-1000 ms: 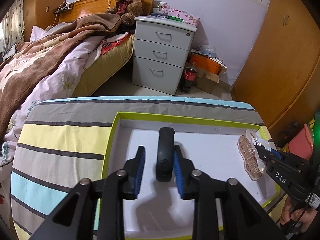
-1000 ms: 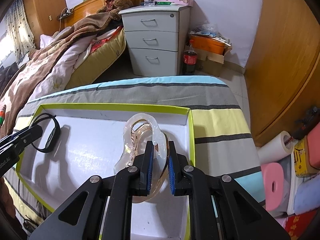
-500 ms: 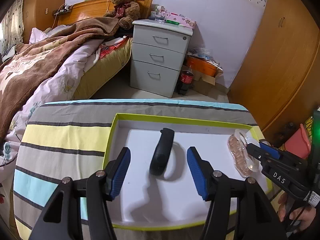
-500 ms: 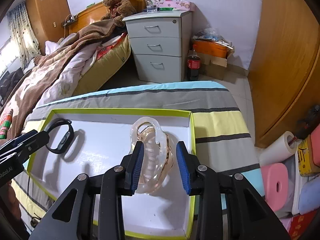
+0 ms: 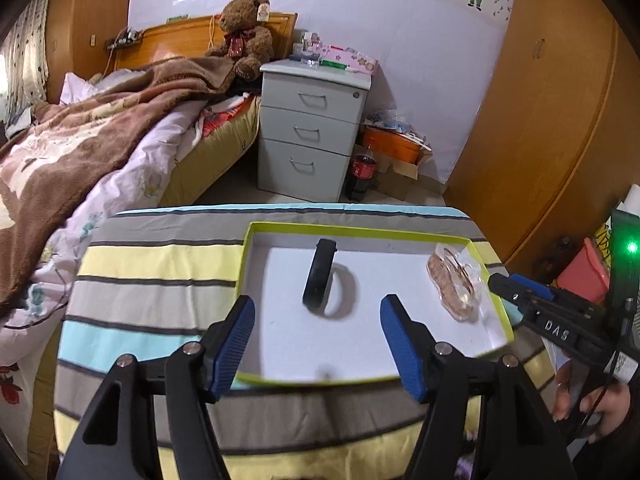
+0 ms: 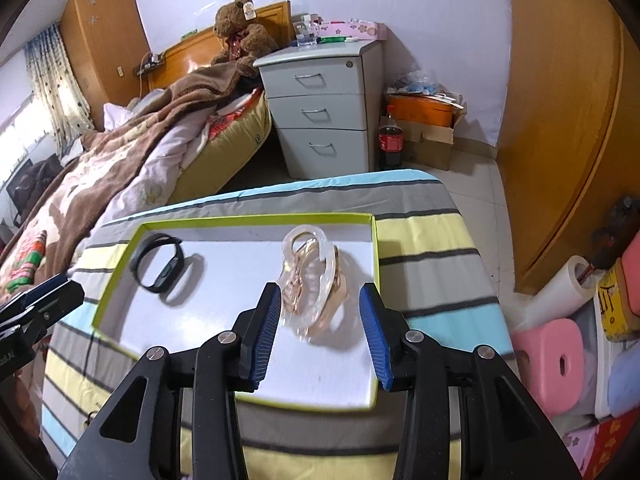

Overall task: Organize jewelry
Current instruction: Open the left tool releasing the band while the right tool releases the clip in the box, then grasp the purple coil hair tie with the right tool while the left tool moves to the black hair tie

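Observation:
A shallow white box with a lime-green rim (image 5: 360,233) (image 6: 256,219) lies on the striped table. A black wristband (image 5: 318,278) (image 6: 158,266) stands on edge in its left half. A clear, rose-gold watch (image 5: 454,284) (image 6: 314,280) lies in its right half. My left gripper (image 5: 318,334) hangs above the box's near side, short of the wristband, jaws opening, nothing between them. My right gripper (image 6: 320,324) hovers just short of the watch, jaws opening, pads clear of it. Its tips (image 5: 510,286) show at the right in the left wrist view.
The striped cloth table (image 5: 160,280) ends close behind the box. Beyond it are a bed with a brown blanket (image 5: 100,140), a grey drawer unit (image 5: 312,132), a cola bottle (image 5: 362,174) and wooden wardrobe doors (image 5: 540,120). Pink stools and boxes (image 6: 560,360) stand at the right.
Both grippers let go and opened: the left off the wristband, the right off the watch. Both pulled back and up, so the box looks farther away.

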`<state>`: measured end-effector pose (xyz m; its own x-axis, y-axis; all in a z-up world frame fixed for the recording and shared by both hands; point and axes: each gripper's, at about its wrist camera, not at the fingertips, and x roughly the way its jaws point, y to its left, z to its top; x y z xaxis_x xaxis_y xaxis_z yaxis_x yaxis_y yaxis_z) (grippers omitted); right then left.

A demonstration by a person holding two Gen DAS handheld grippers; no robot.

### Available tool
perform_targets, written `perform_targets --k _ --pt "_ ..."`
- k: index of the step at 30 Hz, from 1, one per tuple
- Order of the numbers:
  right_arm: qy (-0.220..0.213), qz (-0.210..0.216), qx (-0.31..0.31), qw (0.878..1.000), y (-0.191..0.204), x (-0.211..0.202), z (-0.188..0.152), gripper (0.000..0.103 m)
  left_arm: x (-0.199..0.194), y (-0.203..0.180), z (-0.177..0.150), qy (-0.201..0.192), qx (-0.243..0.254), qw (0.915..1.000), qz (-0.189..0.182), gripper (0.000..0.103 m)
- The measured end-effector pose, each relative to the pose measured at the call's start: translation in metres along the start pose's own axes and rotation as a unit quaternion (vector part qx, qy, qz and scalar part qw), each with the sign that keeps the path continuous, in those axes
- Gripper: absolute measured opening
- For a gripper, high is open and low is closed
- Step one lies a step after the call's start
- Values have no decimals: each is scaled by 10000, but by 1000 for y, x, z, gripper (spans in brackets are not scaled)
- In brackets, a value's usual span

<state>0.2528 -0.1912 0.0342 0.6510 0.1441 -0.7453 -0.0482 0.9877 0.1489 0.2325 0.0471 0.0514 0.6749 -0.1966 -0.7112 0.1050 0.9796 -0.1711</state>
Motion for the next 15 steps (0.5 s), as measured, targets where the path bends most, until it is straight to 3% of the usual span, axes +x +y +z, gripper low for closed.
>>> perform_targets --k 15 --pt "-290 471 -39 9985 4 -64 -56 42 -63 22 -66 -176 -302 9994 36 68"
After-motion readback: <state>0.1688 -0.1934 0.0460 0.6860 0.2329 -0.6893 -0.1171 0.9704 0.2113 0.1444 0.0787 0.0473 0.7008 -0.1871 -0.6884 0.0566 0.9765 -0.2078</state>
